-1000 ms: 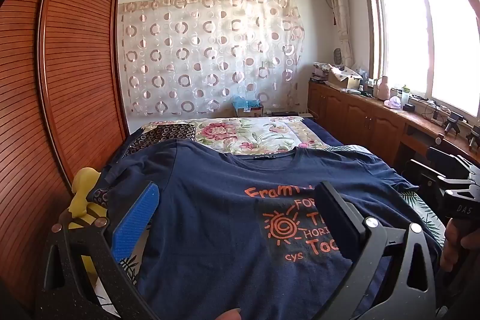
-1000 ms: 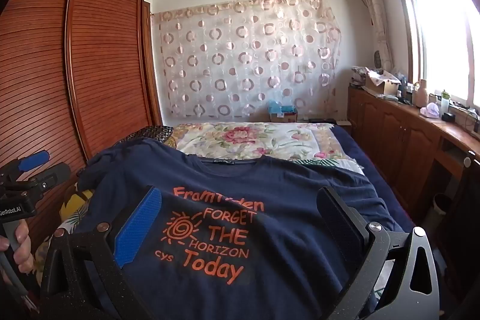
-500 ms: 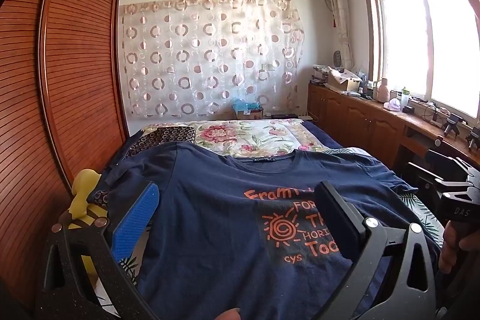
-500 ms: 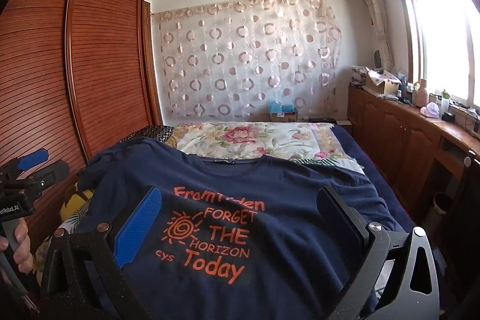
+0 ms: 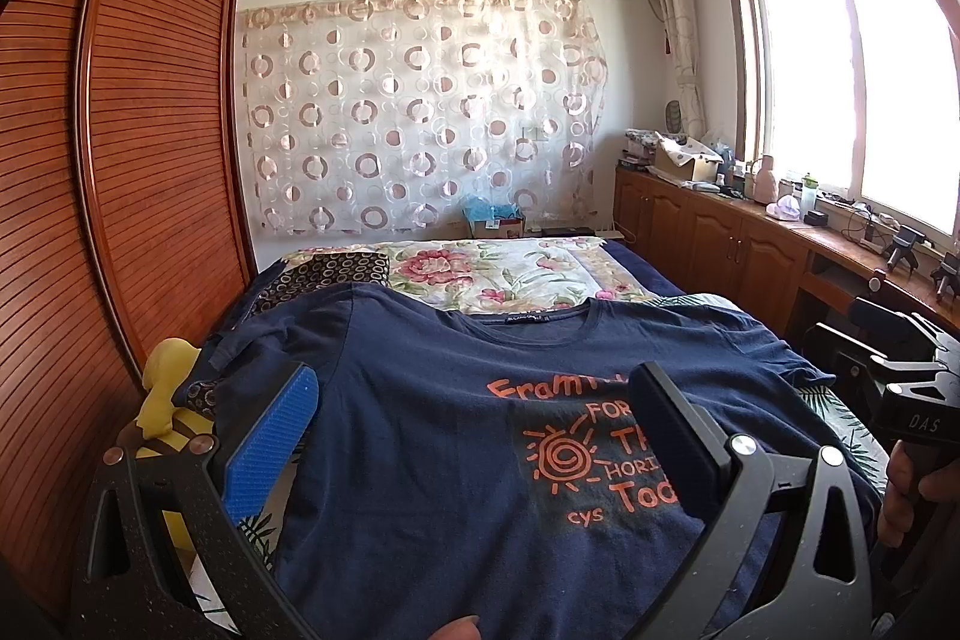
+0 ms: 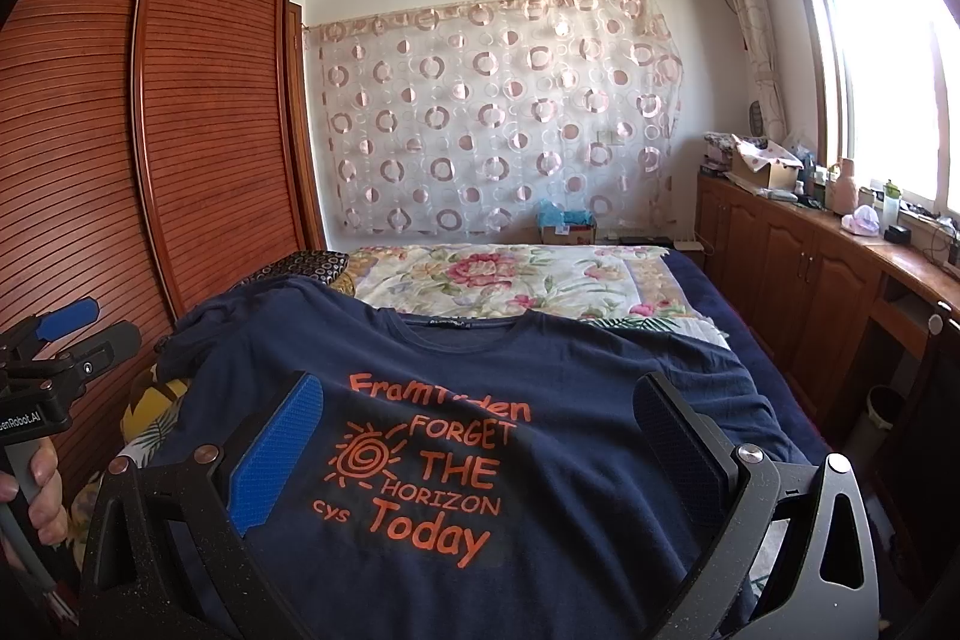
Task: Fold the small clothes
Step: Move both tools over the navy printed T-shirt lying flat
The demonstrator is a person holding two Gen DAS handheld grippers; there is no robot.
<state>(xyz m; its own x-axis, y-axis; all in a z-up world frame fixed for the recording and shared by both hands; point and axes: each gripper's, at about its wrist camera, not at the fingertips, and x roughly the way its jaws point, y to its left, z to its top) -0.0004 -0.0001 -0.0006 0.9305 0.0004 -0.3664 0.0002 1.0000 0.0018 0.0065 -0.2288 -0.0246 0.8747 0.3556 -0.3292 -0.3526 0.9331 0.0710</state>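
A navy T-shirt (image 5: 432, 436) (image 6: 570, 388) with orange print lies spread face up on the bed, collar toward the far wall. My left gripper (image 5: 474, 394) hovers open above the shirt's left half, nothing between its fingers. Over the shirt's printed chest my right gripper (image 6: 480, 400) is also open and empty. In the right wrist view the left gripper's body (image 6: 54, 358) shows at the left edge, held by a hand. The right gripper's body (image 5: 900, 382) appears at the right edge of the left wrist view.
A floral quilt (image 6: 510, 280) covers the far part of the bed. A wooden slatted wardrobe (image 5: 120, 160) stands along the left. A low wooden cabinet (image 6: 810, 268) with clutter runs under the window on the right. A yellow soft toy (image 5: 165, 382) sits beside the shirt's left sleeve.
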